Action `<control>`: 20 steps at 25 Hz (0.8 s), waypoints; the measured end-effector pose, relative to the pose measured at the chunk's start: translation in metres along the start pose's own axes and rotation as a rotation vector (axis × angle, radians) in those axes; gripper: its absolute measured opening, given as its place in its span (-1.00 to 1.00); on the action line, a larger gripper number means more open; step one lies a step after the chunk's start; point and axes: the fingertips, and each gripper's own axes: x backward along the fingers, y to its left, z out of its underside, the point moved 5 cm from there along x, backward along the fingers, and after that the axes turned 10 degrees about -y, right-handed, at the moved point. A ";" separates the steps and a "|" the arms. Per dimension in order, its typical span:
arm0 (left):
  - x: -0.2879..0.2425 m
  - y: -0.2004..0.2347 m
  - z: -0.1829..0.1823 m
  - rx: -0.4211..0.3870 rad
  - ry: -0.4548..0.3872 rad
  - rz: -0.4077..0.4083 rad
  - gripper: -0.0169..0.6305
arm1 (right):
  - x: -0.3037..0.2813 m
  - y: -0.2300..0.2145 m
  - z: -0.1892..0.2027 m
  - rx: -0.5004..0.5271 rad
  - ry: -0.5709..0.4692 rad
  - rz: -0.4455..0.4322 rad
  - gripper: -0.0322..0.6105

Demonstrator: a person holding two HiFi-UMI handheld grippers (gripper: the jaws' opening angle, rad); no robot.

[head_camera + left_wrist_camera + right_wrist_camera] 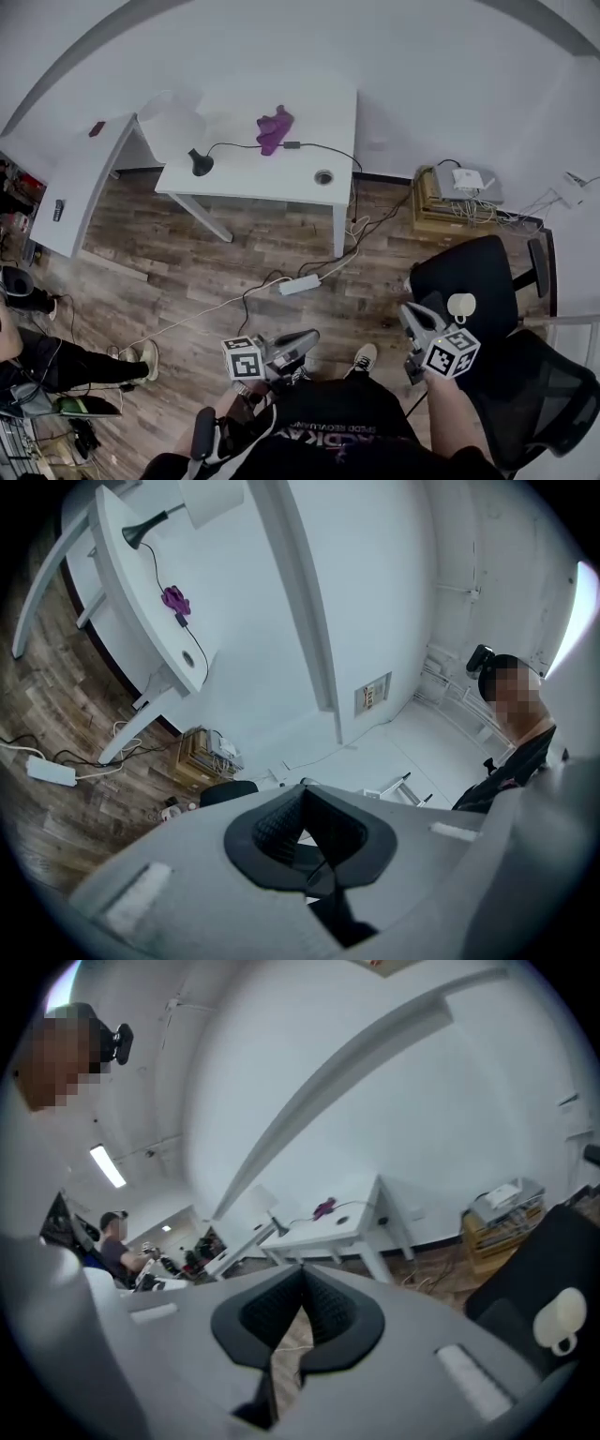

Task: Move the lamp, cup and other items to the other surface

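A lamp [178, 122] with a white shade and a black base stands on the white desk [309, 103] at the far side, its cord running right past a purple item [275, 128]. A white cup [461, 305] sits on the black chair [469, 272] at the right. Close to my body, my left gripper [309, 336] is shut and empty. Just left of the cup, my right gripper [408, 309] is also shut, holding nothing. The right gripper view has the cup [560, 1319] at its lower right and the lamp [261, 1204] far off. The lamp [211, 497] and the purple item [174, 599] appear in the left gripper view.
A power strip [300, 284] and cables lie on the wooden floor under the desk. A low box with a router [459, 187] stands by the wall at the right. A second white table [75, 187] is at the left, with a person's legs [75, 361] beside it.
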 end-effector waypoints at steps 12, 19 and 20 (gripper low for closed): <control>0.084 0.006 -0.033 -0.027 -0.075 0.020 -0.94 | -0.084 0.205 0.097 0.091 0.301 -0.450 -0.90; 0.123 0.012 -0.042 -0.015 -0.119 0.016 -0.94 | -0.098 0.220 0.105 0.024 0.275 -0.407 -0.90; 0.128 0.012 -0.043 -0.014 -0.121 0.015 -0.94 | -0.099 0.225 0.110 0.025 0.295 -0.417 -0.90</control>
